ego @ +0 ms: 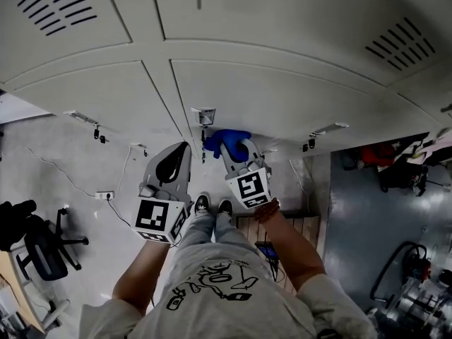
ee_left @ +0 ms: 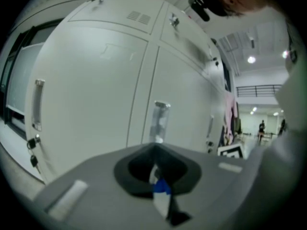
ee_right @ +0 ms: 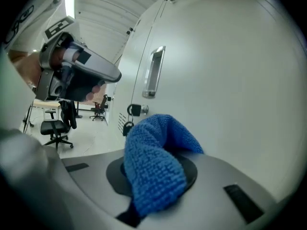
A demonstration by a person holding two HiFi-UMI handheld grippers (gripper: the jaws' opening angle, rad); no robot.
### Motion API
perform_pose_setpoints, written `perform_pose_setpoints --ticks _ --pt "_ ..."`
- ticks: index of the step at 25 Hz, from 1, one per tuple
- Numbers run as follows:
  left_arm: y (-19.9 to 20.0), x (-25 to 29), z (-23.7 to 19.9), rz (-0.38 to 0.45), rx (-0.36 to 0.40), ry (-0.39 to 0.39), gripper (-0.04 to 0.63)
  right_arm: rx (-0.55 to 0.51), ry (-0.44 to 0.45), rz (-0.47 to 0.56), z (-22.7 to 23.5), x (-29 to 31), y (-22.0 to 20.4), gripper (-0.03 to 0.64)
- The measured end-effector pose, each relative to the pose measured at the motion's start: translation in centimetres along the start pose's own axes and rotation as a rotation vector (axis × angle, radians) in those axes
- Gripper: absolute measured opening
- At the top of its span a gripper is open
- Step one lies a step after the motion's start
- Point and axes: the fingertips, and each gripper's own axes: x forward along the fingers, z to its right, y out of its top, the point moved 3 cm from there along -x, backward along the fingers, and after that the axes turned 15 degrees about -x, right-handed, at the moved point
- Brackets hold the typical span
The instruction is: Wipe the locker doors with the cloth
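The right gripper point(ego: 232, 150) is clamped on the bunched blue cloth point(ee_right: 156, 171), held near the locker door point(ee_right: 240, 80) just beside its handle point(ee_right: 154, 71); whether the cloth touches the metal cannot be told. The left gripper point(ee_left: 158, 183) has its jaws together, holding nothing, and points at the next door point(ee_left: 91, 95). No door shows wipe marks, so the wiping looks mostly undone.

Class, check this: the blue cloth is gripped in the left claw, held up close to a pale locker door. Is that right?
No, the side is wrong. The blue cloth is gripped in the right claw, as the right gripper view shows. It is indeed held up close to a pale locker door.
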Motion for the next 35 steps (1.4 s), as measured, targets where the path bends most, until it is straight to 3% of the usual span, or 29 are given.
perform_pose_setpoints --ticks 11,22,29,35 --pt "3.2 -0.7 2.1 0.061 0.014 -0.042 0.002 -0.083 -0.035 0.153 5.8 -4.4 10.9 0.023" --pt "6.2 -1.5 4.7 0.123 0.069 -0.093 0.002 -0.163 -0.173 0.334 11.5 -8.6 22.4 0.023" --pt "9.1 -1.5 7.3 0.177 0.118 -0.15 0.002 -0.158 -0.236 0.401 13.9 -11.0 25.2 0.023" --pt "9.9 -0.9 9.1 0.18 0.144 -0.185 0.002 -0.116 -0.269 0.413 15.6 -12.8 24.2 0.023"
